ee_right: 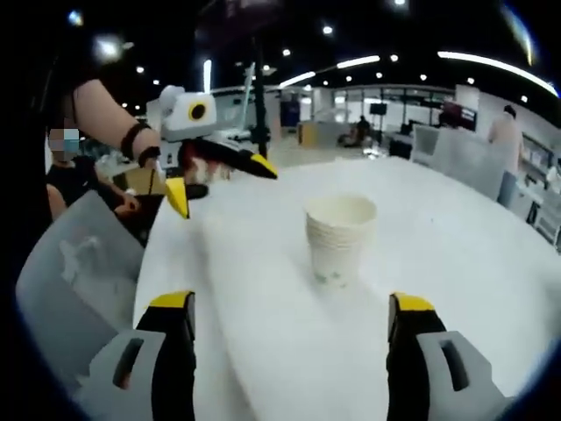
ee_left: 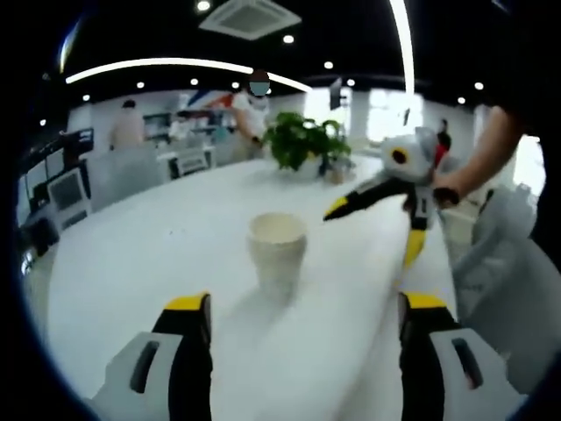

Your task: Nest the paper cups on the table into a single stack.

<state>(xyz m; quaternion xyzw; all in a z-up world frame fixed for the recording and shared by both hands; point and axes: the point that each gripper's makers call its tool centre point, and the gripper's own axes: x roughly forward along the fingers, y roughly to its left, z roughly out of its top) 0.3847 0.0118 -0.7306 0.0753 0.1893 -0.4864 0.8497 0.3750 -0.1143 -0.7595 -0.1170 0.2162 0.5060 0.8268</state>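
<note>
- The paper cups (ee_right: 340, 237) stand upright, alone out on the white surface (ee_right: 456, 263), and in the right gripper view faint stepped rims below the lip suggest several are already nested into one stack.
- In the left gripper view the same stack (ee_left: 277, 253) reads as a single cup; it's too soft there to count rims, so I can't say how many it holds.
- Both sets of tongs sit back from it, one on each side, facing across the stack, and neither touches it. That looks like stacking finished, or a pause to check it.
- The left tongs (ee_left: 307, 324) are spread wide with nothing between the yellow tips; across the surface, in the right gripper view, they (ee_right: 219, 180) hang clear above it, splayed apart.
- The right tongs (ee_right: 294, 324) gape just as wide and empty; the left gripper view catches them (ee_left: 372, 228) held up by a hand (ee_left: 451, 186).
- Only the left gripper view takes in the potted plant (ee_left: 302, 145) beyond the stack.
- The right gripper view instead shows a grey chair back (ee_right: 74, 272) beside the surface's edge.
</note>
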